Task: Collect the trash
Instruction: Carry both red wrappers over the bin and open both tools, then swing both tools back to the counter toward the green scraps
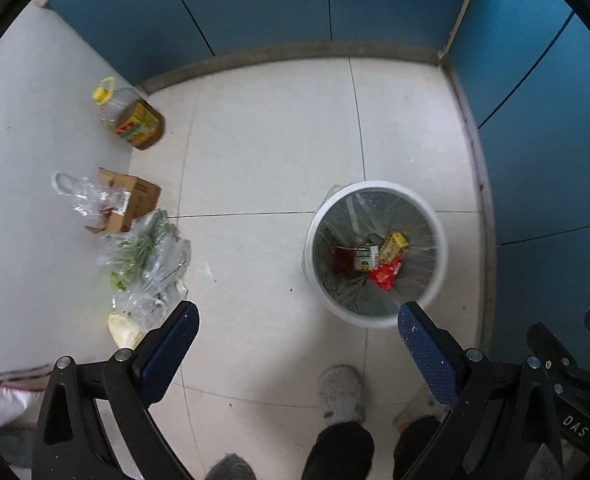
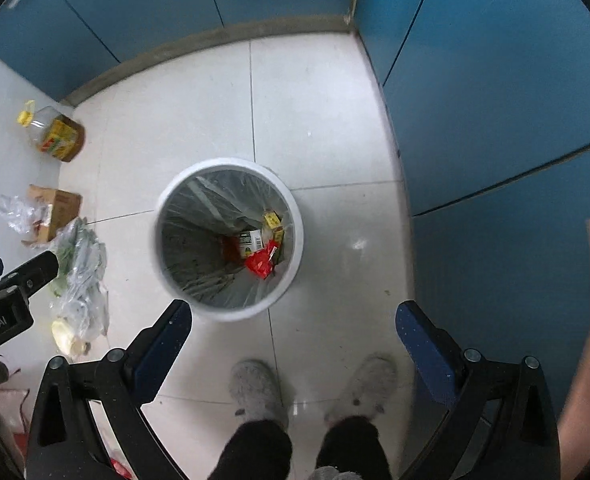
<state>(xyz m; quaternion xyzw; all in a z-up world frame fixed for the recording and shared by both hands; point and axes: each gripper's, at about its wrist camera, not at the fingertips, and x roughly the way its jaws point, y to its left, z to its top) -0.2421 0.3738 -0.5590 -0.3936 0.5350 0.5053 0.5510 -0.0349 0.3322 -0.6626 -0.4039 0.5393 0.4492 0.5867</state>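
A white round trash bin with a clear liner stands on the tiled floor; it also shows in the right wrist view. Inside lie a red wrapper, a small carton and a yellow packet. My left gripper is open and empty, held high above the floor, left of the bin. My right gripper is open and empty, just in front of the bin's near rim. Clear plastic bags lie on the floor at the left.
An oil bottle with a yellow cap, a brown cardboard box and a yellow object stand along the white wall at the left. Blue cabinet panels close the back and right. The person's grey slippers are at the bottom.
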